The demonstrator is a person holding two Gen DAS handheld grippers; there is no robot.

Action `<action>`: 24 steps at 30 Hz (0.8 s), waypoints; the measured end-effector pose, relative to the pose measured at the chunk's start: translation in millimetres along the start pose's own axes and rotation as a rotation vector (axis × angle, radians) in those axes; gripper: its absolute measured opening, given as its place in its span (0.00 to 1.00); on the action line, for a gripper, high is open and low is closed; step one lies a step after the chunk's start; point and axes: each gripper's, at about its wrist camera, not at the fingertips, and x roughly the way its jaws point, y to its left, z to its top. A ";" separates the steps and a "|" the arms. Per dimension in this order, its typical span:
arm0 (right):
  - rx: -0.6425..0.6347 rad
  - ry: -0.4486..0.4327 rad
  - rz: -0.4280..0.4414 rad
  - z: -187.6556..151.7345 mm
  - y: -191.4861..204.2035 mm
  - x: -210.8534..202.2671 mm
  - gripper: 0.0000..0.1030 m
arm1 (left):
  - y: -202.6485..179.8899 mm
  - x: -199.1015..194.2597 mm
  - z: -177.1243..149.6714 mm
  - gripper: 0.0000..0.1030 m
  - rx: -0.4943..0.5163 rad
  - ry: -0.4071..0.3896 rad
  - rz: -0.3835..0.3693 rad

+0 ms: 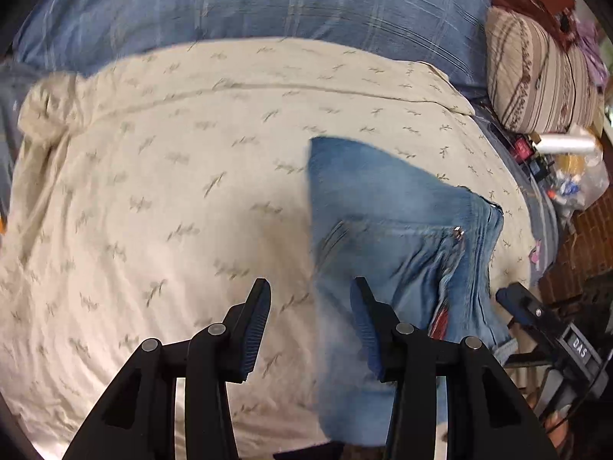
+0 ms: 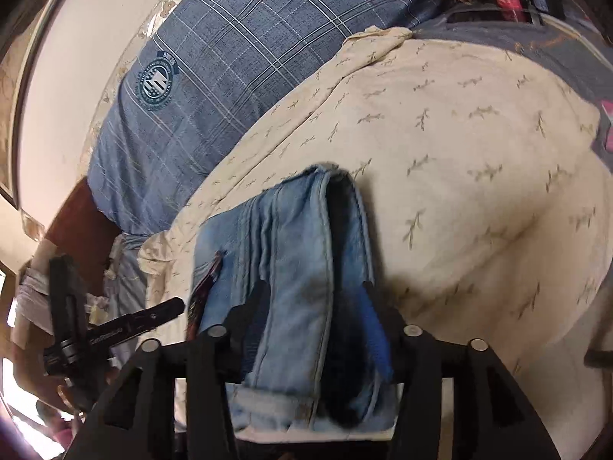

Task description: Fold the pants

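Note:
Light blue denim pants [image 1: 387, 222] lie folded in a thick bundle on a cream sheet [image 1: 161, 176] with a small sprig print. In the left wrist view my left gripper [image 1: 310, 291] is open and empty above the bundle's left edge, its right finger over the denim. In the right wrist view the pants [image 2: 291, 253] run up between the fingers of my right gripper [image 2: 314, 287], which is open around the stacked layers and hems. The right gripper also shows at the right edge of the left wrist view [image 1: 536, 314].
A blue plaid cover [image 1: 268, 4] lies beyond the cream sheet. A striped pillow [image 1: 536, 76] sits at the far right, with clutter and a brick wall [image 1: 582, 237] beside the bed. The left gripper shows at the left of the right wrist view [image 2: 115, 329].

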 end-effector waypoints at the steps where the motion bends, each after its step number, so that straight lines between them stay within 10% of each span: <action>1: 0.011 0.005 0.036 -6.4 -0.8 -2.7 0.60 | 7.3 1.6 -4.3 0.44 -0.025 0.026 -0.026; 4: 0.013 0.047 0.121 -23.4 1.3 4.6 0.65 | 18.5 16.0 -20.6 0.48 -0.066 0.123 -0.106; 7: -0.101 0.090 0.016 -34.3 20.3 20.3 0.30 | 17.0 15.2 -28.9 0.48 -0.062 0.105 -0.085; 11: -0.260 -0.034 -0.029 -42.0 55.8 -11.8 0.20 | 9.0 0.3 -33.1 0.43 -0.031 0.113 -0.130; 17: -0.366 0.017 -0.267 -62.9 37.7 10.5 0.22 | -3.4 16.9 -49.5 0.57 0.041 0.081 -0.019; 24: -0.219 -0.018 -0.196 -55.0 19.6 4.9 0.36 | -13.2 10.5 -56.6 0.58 0.075 0.047 0.020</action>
